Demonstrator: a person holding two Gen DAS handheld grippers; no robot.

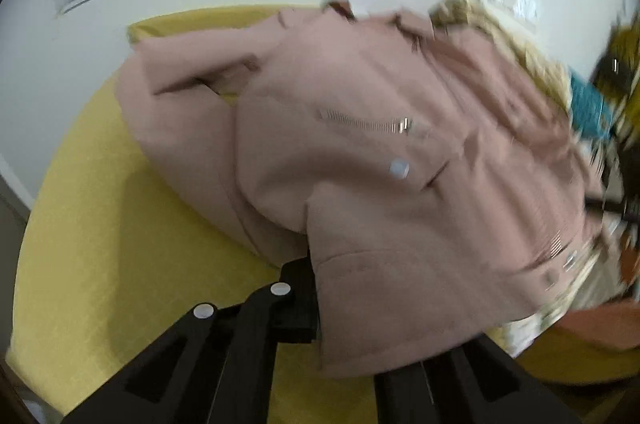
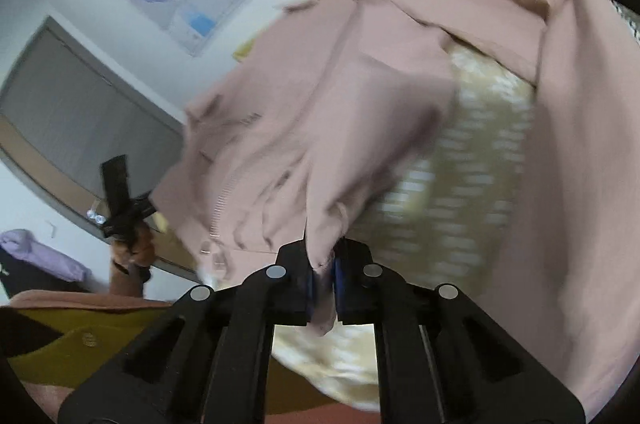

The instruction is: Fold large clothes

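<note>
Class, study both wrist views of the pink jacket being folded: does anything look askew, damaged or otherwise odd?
No damage shows. The pink jacket hangs bunched and crooked rather than flat on the yellow cover: its zip runs at a slant, and its patterned lining is exposed. Both views are blurred. The left gripper and right gripper each pinch an edge.
</note>
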